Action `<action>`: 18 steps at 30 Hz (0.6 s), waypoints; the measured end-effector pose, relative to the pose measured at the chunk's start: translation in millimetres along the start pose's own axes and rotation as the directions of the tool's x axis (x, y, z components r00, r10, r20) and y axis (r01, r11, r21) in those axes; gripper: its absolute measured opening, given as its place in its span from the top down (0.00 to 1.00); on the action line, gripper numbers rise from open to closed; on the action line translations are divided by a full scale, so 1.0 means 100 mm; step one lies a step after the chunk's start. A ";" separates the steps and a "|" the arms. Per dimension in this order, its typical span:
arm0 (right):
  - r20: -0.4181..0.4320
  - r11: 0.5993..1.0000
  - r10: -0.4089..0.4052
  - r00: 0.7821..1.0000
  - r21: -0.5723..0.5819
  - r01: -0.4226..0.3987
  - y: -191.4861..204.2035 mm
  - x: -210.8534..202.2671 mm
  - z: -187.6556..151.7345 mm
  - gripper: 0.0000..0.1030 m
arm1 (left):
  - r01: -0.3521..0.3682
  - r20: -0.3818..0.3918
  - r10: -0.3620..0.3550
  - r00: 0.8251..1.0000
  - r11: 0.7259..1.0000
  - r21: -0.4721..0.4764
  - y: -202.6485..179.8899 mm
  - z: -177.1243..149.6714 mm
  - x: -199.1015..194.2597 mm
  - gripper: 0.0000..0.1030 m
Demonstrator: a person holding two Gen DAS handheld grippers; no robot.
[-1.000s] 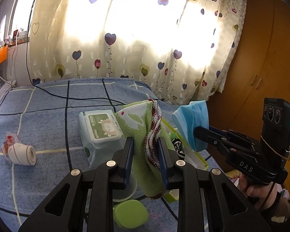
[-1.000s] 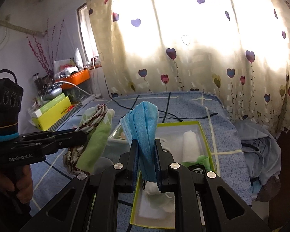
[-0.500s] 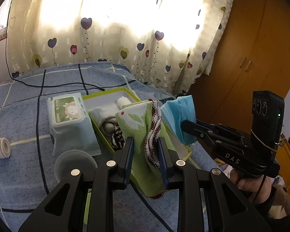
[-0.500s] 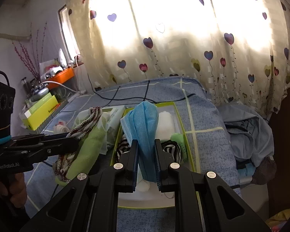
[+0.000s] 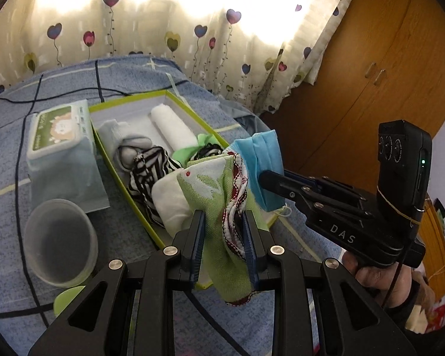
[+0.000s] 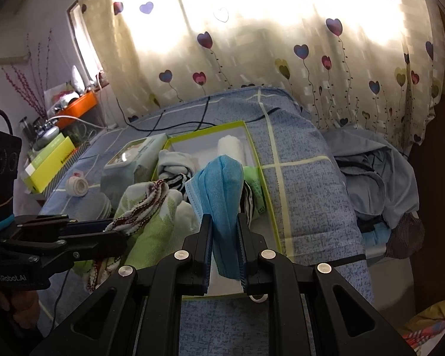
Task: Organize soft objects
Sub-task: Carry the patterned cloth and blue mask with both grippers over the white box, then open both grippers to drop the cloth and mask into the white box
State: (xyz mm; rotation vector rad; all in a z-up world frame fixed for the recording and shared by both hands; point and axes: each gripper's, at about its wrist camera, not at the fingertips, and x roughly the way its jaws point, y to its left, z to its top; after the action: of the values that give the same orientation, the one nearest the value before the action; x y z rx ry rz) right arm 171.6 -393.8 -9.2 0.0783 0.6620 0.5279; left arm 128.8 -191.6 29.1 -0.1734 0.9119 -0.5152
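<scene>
My left gripper (image 5: 222,219) is shut on a green cloth with a red and white trim (image 5: 219,195), held over the near end of a lime-edged box (image 5: 127,101). My right gripper (image 6: 225,222) is shut on a folded blue face mask (image 6: 222,184) above the same box (image 6: 207,130). In the left wrist view the mask (image 5: 264,160) hangs just right of the cloth, with the right gripper (image 5: 264,176) reaching in from the right. Inside the box lie a white roll (image 5: 172,124), a grey sock (image 5: 127,142), striped black and white fabric (image 5: 145,172) and a white cloth (image 5: 172,201).
A pack of wet wipes (image 5: 59,130) lies left of the box. A translucent cup (image 5: 59,237) and a green lid (image 5: 65,299) sit near the front left. A bandage roll (image 6: 78,187) rests further left. Crumpled blue clothing (image 6: 373,172) lies at the bed's right edge. Black cables cross the bedspread.
Both grippers moved down and toward the box with their cloth and mask still gripped. The box now fills more of both views, and its contents show clearly.
</scene>
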 end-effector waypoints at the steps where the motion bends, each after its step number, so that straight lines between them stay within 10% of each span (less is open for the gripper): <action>1: -0.004 1.000 0.001 1.000 0.002 -0.001 -0.01 0.02 0.00 0.86 | 0.004 -0.012 -0.004 1.000 1.000 -0.002 0.00 0.01 0.04 0.75; 18: -0.056 1.000 0.008 0.998 0.013 -0.008 -0.10 0.32 0.07 0.86 | -0.097 -0.008 0.097 0.995 0.995 -0.034 0.20 0.26 0.34 0.75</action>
State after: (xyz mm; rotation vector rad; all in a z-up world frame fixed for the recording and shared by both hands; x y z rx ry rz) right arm 201.4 -386.0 -24.1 0.0784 0.7202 0.5351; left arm 173.4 -192.7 13.4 -0.1580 0.9310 -0.4104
